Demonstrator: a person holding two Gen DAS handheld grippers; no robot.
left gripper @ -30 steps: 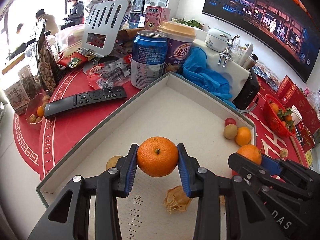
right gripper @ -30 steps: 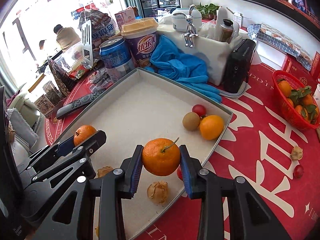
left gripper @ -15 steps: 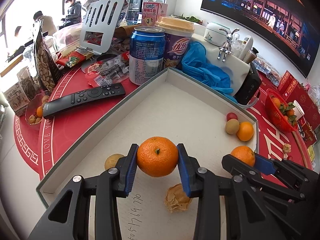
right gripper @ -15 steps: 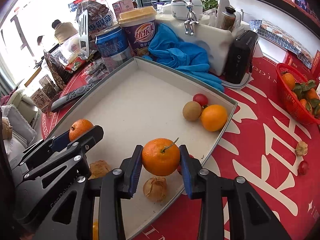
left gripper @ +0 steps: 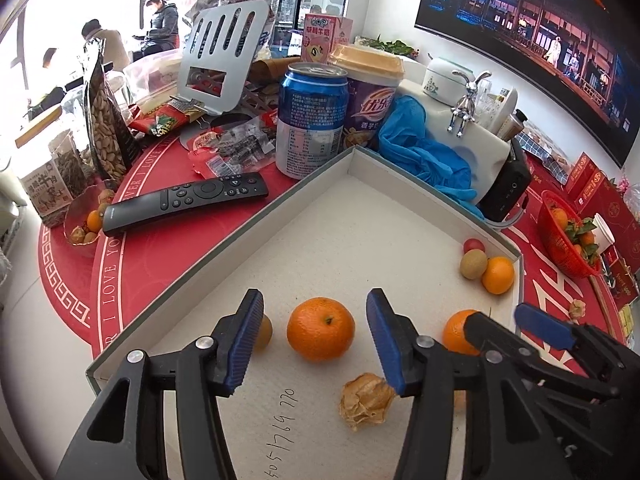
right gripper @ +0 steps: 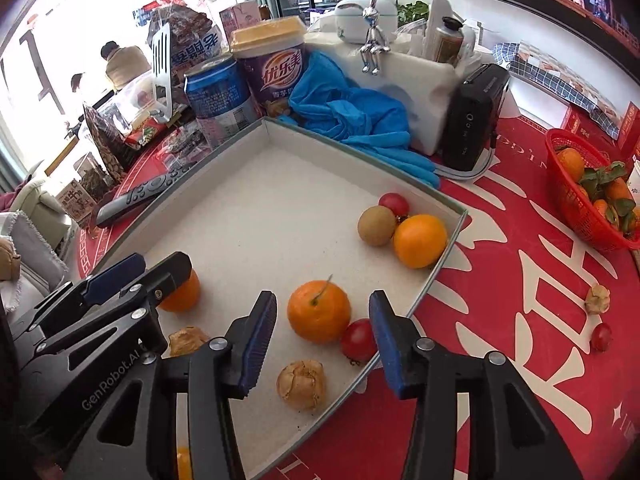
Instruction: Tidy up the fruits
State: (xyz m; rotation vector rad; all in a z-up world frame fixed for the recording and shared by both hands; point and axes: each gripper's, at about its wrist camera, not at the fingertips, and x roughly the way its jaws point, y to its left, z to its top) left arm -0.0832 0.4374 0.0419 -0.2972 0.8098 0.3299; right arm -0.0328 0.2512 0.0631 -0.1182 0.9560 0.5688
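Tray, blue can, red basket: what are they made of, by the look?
Tray: looks like grey-edged cardboard, matte; thin folded walls, handwriting on the floor.
Blue can: likely aluminium, glossy print; silver rim and lid.
Red basket: seems to be moulded plastic, slightly shiny; open lattice weave.

In tray (right gripper: 448, 240): three oranges (right gripper: 319, 311), (right gripper: 419, 235), (right gripper: 182, 292); two cherry tomatoes (right gripper: 394, 203), (right gripper: 359, 339); one kiwi (right gripper: 376, 225); two husked berries (right gripper: 301, 384), (right gripper: 186, 340). Right of frame, on cloth: one berry (right gripper: 597, 299), one tomato (right gripper: 601, 337).
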